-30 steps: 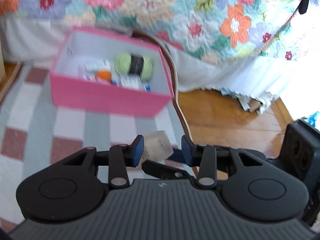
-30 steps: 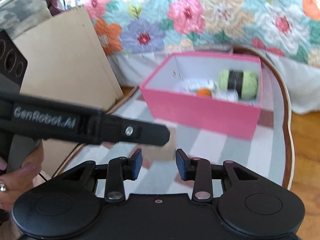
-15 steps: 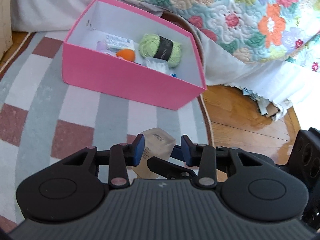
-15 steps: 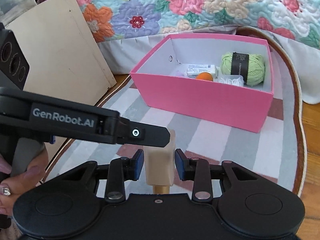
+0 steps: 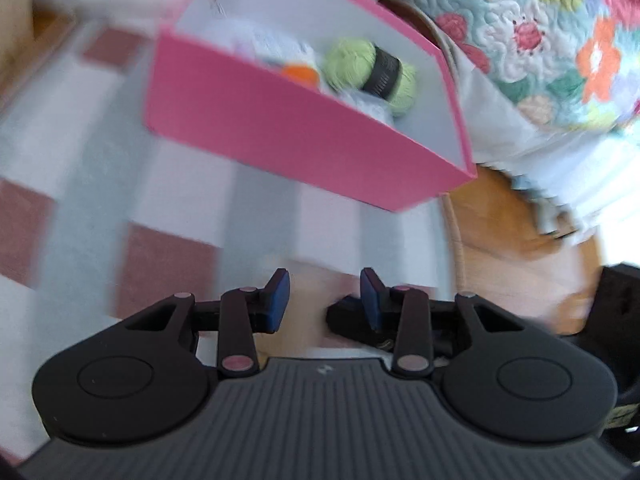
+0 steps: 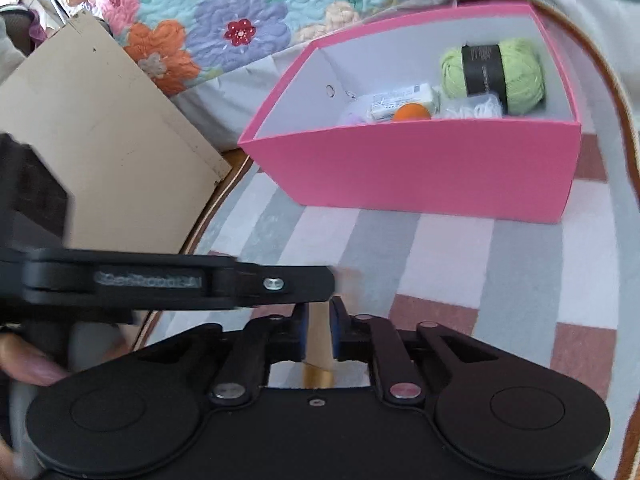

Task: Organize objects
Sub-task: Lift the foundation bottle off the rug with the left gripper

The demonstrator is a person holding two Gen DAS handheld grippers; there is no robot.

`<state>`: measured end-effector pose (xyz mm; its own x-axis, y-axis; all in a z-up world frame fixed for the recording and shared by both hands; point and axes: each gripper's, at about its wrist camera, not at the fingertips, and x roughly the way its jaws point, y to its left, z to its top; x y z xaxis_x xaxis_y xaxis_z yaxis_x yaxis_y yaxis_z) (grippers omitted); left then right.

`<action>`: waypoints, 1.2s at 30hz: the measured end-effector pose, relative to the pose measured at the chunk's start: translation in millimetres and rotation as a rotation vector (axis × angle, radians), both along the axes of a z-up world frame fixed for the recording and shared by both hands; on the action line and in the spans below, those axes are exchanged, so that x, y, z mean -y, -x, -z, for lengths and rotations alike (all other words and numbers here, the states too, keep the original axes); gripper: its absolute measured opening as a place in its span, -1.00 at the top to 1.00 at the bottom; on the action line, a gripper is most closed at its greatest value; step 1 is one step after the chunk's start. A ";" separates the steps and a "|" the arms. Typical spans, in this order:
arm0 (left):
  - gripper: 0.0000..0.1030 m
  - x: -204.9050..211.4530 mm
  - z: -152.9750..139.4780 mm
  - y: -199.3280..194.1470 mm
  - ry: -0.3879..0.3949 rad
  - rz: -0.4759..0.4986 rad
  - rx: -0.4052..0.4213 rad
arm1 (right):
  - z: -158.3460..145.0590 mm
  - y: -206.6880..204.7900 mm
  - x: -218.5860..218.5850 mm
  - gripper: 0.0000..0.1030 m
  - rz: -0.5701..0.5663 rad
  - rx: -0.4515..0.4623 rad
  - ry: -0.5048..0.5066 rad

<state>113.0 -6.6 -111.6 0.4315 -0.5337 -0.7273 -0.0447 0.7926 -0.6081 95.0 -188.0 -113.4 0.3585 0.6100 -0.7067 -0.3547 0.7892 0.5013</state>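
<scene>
A pink box (image 6: pixel 432 172) stands on the checked rug and holds a green yarn ball (image 6: pixel 516 74), an orange ball (image 6: pixel 412 112) and white packets. It also shows, blurred, in the left wrist view (image 5: pixel 280 132). My right gripper (image 6: pixel 318 330) is shut on a small beige bottle (image 6: pixel 318 344) with a gold cap, low over the rug in front of the box. My left gripper (image 5: pixel 324 300) is open and empty; its arm (image 6: pixel 160 280) crosses the right wrist view just above the bottle.
A flowered quilt (image 6: pixel 240 12) hangs over the bed behind the box. A cardboard sheet (image 6: pixel 100 140) leans at the left. Bare wood floor (image 5: pixel 512 232) lies right of the rug edge.
The right gripper's jaws closed on the beige bottle. The left gripper moved fast and the bottle no longer sits between its fingers. The box looks nearer in both views.
</scene>
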 end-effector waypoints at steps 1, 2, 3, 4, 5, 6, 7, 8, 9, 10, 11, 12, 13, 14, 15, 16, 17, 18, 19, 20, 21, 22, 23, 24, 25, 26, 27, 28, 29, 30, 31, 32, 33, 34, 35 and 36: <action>0.31 -1.1 9.3 -4.5 0.076 -0.006 -0.038 | 2.5 -1.6 -0.4 0.79 0.001 -0.011 -0.003; 0.32 -0.1 16.3 -8.8 0.081 -0.017 -0.062 | 4.8 -2.1 -1.8 0.79 0.011 -0.008 0.008; 0.32 2.3 20.3 -11.5 0.062 -0.010 -0.067 | 8.1 -2.4 -4.8 0.80 0.006 0.003 0.035; 0.39 4.6 22.7 -11.8 0.040 -0.009 -0.067 | 11.4 -2.7 -7.3 0.80 0.002 0.009 0.064; 0.41 6.5 23.9 -11.2 0.032 -0.004 -0.063 | 14.4 -2.2 -9.0 0.80 0.006 0.012 0.086; 0.41 6.7 24.5 -10.0 0.034 -0.002 -0.066 | 16.6 -1.0 -9.6 0.80 0.008 0.011 0.094; 0.41 6.4 24.5 -8.5 0.037 -0.002 -0.069 | 17.9 0.5 -9.5 0.80 0.010 0.011 0.096; 0.41 6.0 24.3 -7.1 0.033 -0.004 -0.066 | 18.4 2.2 -9.4 0.73 0.015 0.015 0.103; 0.41 5.3 23.8 -5.5 0.024 -0.007 -0.061 | 18.5 4.5 -10.2 0.71 0.015 0.026 0.113; 0.41 3.9 22.8 -4.3 0.016 -0.013 -0.059 | 18.5 6.4 -11.2 0.68 0.013 0.037 0.123; 0.41 2.2 22.0 -3.3 0.005 -0.021 -0.057 | 18.4 7.8 -12.7 0.50 0.004 0.047 0.136; 0.41 0.6 21.3 -2.1 -0.009 -0.031 -0.053 | 18.9 8.4 -14.6 0.24 -0.014 0.049 0.155; 0.39 -2.5 20.9 -2.0 -0.020 -0.039 -0.050 | 19.6 8.8 -16.7 0.16 -0.028 0.049 0.169; 0.37 -7.0 21.5 -2.1 -0.038 -0.047 -0.057 | 20.2 8.9 -19.7 0.12 -0.037 0.054 0.182; 0.35 -8.3 23.4 -2.4 -0.060 -0.049 -0.066 | 20.7 9.5 -22.3 0.11 -0.049 0.066 0.196; 0.34 -8.2 25.9 -4.4 -0.077 -0.048 -0.072 | 21.7 9.2 -25.9 0.10 -0.058 0.080 0.211; 0.34 -8.5 28.5 -4.2 -0.083 -0.048 -0.078 | 23.0 9.0 -29.1 0.09 -0.066 0.094 0.231; 0.34 -8.7 32.3 -4.5 -0.078 -0.048 -0.090 | 25.2 8.8 -31.1 0.08 -0.078 0.108 0.251; 0.34 -8.7 35.5 -4.8 -0.070 -0.050 -0.102 | 28.2 7.7 -34.5 0.07 -0.091 0.118 0.270; 0.30 -8.4 38.5 -5.1 -0.061 -0.054 -0.110 | 31.6 6.0 -37.9 0.07 -0.107 0.124 0.287; 0.28 -8.2 40.9 -4.8 -0.049 -0.058 -0.110 | 36.1 4.1 -42.7 0.07 -0.124 0.130 0.309; 0.27 -8.0 42.7 -4.6 -0.039 -0.063 -0.111 | 39.9 2.8 -46.8 0.07 -0.136 0.139 0.330; 0.26 -7.2 44.3 -4.9 -0.028 -0.067 -0.112 | 43.3 2.1 -50.6 0.07 -0.147 0.149 0.347; 0.14 -5.8 45.7 -5.0 -0.032 -0.075 -0.107 | 46.9 1.2 -54.2 0.07 -0.157 0.162 0.364; 0.02 -4.6 46.7 -5.2 -0.040 -0.077 -0.098 | 49.4 0.0 -58.3 0.07 -0.162 0.174 0.372; 0.01 -3.6 48.0 -5.5 -0.045 -0.078 -0.093 | 52.0 -0.3 -59.6 0.06 -0.169 0.184 0.372; 0.01 -3.5 48.7 -5.6 -0.041 -0.085 -0.087 | 53.0 0.2 -59.8 0.11 -0.165 0.199 0.374; 0.04 -3.8 49.1 -5.9 -0.037 -0.090 -0.088 | 53.0 -0.2 -58.6 0.17 -0.160 0.200 0.369; 0.04 -4.1 49.4 -6.2 -0.026 -0.093 -0.092 | 52.6 -1.6 -55.4 0.18 -0.148 0.193 0.355; 0.03 -4.2 49.9 -6.2 -0.020 -0.096 -0.094 | 52.6 -4.6 -49.8 0.19 -0.134 0.172 0.322; 0.02 -3.9 50.0 -6.1 -0.016 -0.099 -0.094 | 52.7 -8.2 -43.1 0.20 -0.115 0.148 0.282; 0.02 -2.8 50.0 -5.9 -0.013 -0.100 -0.095 | 52.8 -11.7 -36.6 0.20 -0.091 0.118 0.242; 0.02 -1.6 49.4 -5.5 -0.010 -0.097 -0.097 | 53.0 -15.3 -29.5 0.20 -0.061 0.081 0.197; 0.05 -1.9 49.4 -3.2 -0.005 -0.092 -0.098 | 53.3 -18.3 -22.6 0.20 -0.030 0.043 0.155; 0.07 1.2 50.1 -1.3 0.004 -0.083 -0.103 | 53.6 -19.9 -17.0 0.20 -0.007 0.010 0.121; 0.07 4.5 49.4 0.9 0.005 -0.072 -0.105 | 53.8 -20.0 -11.4 0.20 0.011 -0.017 0.088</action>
